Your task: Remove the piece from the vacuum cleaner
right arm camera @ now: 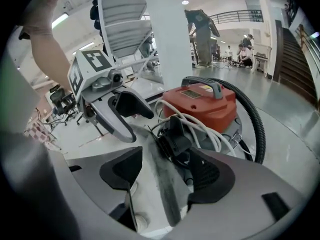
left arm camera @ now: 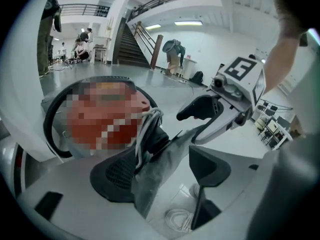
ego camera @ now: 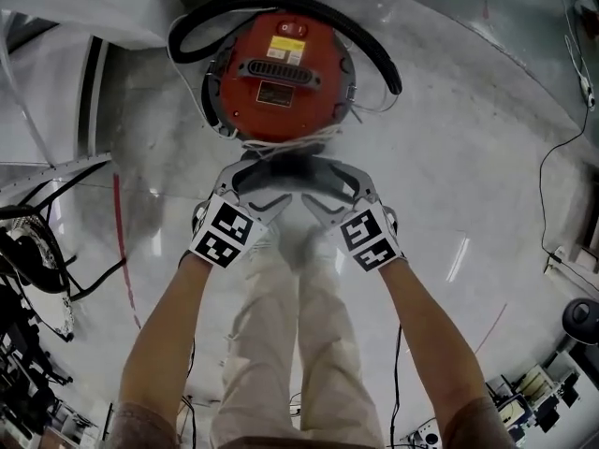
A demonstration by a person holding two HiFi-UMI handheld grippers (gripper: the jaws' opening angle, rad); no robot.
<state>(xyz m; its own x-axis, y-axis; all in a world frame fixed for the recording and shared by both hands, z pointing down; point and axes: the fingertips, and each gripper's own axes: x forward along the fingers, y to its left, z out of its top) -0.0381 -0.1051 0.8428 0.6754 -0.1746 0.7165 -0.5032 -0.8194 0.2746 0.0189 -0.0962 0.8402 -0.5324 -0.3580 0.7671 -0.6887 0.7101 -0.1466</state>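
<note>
The grey flat piece stands at the near side of the red vacuum cleaner. Its black end lies against the cleaner's body among loops of white cord.

The left hand-held gripper is released. Its jaws stand apart with the piece between them, and the piece rests against the outer jaw only.

The right hand-held gripper is likewise released. The piece is between its parted jaws, close to the outer one.

A black hose curves round the cleaner, which sits on the grey floor.
</note>
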